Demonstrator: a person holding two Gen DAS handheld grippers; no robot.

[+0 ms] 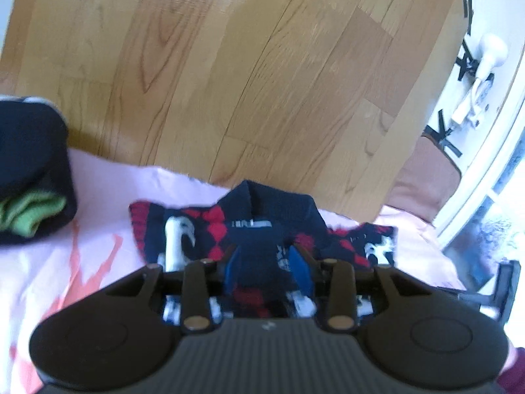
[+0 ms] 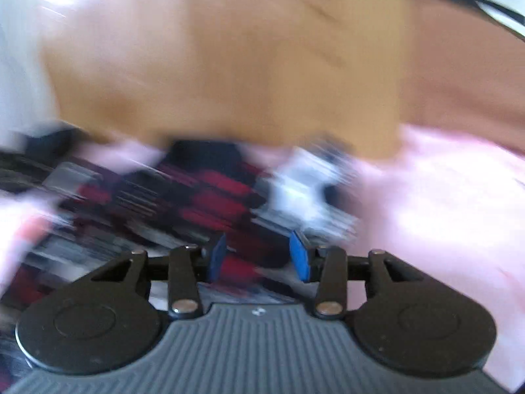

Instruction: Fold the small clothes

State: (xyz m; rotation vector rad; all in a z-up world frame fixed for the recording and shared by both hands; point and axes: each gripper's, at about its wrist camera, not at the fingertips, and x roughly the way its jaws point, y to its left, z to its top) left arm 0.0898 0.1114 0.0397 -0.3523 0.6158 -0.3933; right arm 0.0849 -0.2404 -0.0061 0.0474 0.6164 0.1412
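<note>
- Left wrist view: left gripper (image 1: 266, 267) low over the small sweater (image 1: 262, 226), blue pads (image 1: 299, 267) apart with dark knit lying between them — not seen pressed on the fabric, so read as open, not clamped.
- Right wrist view: heavily blurred; right gripper (image 2: 259, 256) with pads (image 2: 299, 257) set apart over the same garment, nothing seen pinched between them.
- Location of garment: flat on the pink cloth (image 1: 98, 223), near the far edge where the cloth meets the wooden floor (image 1: 229, 65); collar toward the far side, sleeves spread left and right.
- Appearance: navy knit with red diamond pattern and white animal figures on each side, a label at the neck — thick, soft, likely to bunch.
- Risk one: closing on a single layer, or on too shallow a bite, would let the knit slip out mid-fold and leave a skewed crease.
- Risk two: closing too deep could catch the pink cloth beneath and drag it along with the garment.
- Risk three: both tools sit close over the middle of the sweater; uneven lifting between them would twist the fold.
- Risk four: a dark folded pile with a green item (image 1: 29, 210) sits at the left; a wide sweep that way could knock it over.
- Blur in the right view prevents judging contact with the fabric.
</note>
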